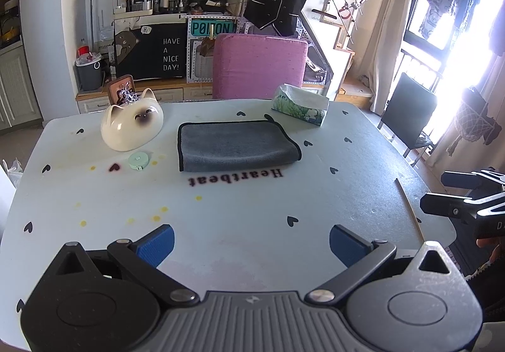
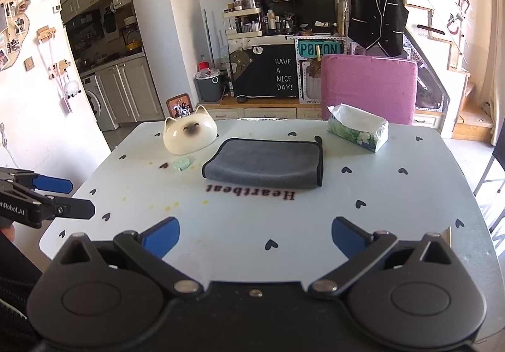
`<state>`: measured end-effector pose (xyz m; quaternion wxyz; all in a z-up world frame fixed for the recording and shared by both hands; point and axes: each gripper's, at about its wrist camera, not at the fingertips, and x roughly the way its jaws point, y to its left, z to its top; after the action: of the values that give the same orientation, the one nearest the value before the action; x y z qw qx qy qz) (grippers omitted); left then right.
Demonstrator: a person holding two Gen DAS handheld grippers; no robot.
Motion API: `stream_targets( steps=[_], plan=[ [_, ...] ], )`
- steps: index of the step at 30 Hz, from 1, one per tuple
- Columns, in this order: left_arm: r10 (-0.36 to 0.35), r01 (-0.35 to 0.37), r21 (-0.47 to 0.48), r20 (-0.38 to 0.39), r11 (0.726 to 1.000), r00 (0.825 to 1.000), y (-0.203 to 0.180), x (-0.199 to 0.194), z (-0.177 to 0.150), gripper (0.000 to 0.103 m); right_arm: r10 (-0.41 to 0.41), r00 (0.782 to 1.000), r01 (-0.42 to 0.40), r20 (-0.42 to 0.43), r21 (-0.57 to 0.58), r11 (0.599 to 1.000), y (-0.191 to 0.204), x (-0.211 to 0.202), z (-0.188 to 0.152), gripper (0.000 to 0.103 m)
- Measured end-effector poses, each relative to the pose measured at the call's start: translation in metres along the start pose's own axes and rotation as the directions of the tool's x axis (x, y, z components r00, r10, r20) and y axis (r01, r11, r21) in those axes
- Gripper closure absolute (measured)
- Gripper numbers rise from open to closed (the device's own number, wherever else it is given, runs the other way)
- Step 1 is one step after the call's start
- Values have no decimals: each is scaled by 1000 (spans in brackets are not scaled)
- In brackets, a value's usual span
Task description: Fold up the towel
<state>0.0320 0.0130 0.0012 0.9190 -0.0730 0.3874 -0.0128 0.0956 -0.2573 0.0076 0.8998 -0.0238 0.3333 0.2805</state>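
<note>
Both grippers' fingers (image 1: 154,244) (image 2: 159,235) gape empty; folded towel (image 1: 235,145) (image 2: 265,162) lies lengthwise across the table (image 1: 252,210).

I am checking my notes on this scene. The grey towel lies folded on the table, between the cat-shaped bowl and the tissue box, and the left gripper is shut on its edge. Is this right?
Not quite. The left gripper is open and holds nothing; the left wrist view shows its fingers spread, well short of the grey towel. The rest stands: the towel lies folded on the table, between the cat-shaped bowl and the tissue box.

grey towel (image 1: 235,145) with black edging, folded flat, mid-table
</note>
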Motion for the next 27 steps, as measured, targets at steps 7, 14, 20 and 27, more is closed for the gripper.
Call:
stream_targets(
  steps=[7, 14, 20, 27],
  plan=[
    [1, -1, 0, 0, 1000, 1000, 0, 0, 0, 0, 1, 1000, -1, -2, -1, 1000, 0, 1, 0, 0],
    [3, -3, -2, -1, 1000, 1000, -1, 0, 0, 0, 2, 1000, -2, -3, -1, 1000, 1, 1, -1, 0],
    [7, -7, -4, 0, 1000, 1000, -2, 0, 0, 0, 7, 1000, -7, -6, -1, 1000, 2, 4, -3, 0],
    [7, -7, -4, -1, 1000, 1000, -2, 0, 0, 0, 7, 1000, -7, -6, -1, 1000, 2, 4, -3, 0]
  ],
)
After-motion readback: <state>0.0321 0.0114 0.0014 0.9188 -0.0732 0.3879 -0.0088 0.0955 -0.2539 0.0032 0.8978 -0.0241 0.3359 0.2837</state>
